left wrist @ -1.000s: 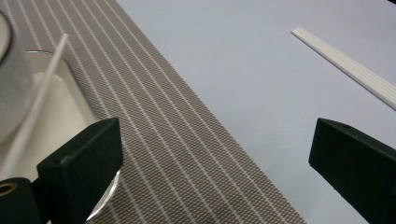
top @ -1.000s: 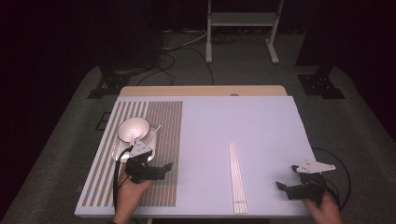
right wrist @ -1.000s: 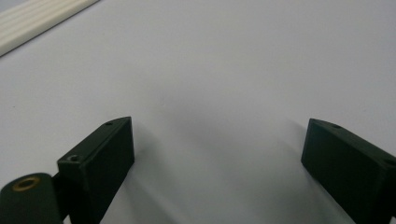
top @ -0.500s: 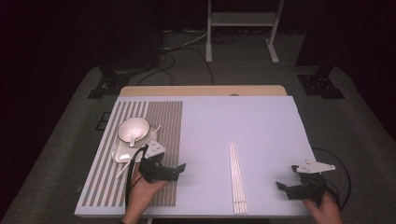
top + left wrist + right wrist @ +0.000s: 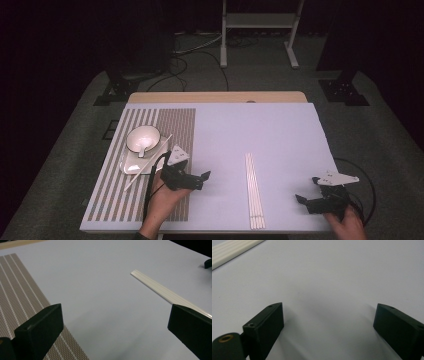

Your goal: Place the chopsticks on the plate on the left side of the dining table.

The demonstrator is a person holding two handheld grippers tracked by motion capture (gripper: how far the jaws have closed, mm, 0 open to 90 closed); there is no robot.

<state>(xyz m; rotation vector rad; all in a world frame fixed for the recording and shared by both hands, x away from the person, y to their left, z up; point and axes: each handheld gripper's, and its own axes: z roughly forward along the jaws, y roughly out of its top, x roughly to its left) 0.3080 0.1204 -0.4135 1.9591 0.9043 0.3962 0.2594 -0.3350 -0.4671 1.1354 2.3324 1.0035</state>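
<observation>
A white bowl (image 5: 143, 138) sat on a pale tray (image 5: 131, 163) over the brown striped mat (image 5: 176, 131) at the left of the tabletop (image 5: 280, 135). A thin stick (image 5: 135, 181) lay slantwise across that tray. Beyond the tabletop, a white metal stand (image 5: 260, 22) and dark cables (image 5: 192, 47) occupied the grey floor (image 5: 70, 145).

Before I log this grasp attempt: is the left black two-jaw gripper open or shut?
Open. The left black two-jaw gripper has its jaws standing wide apart, with bare table between them and nothing held.
</observation>
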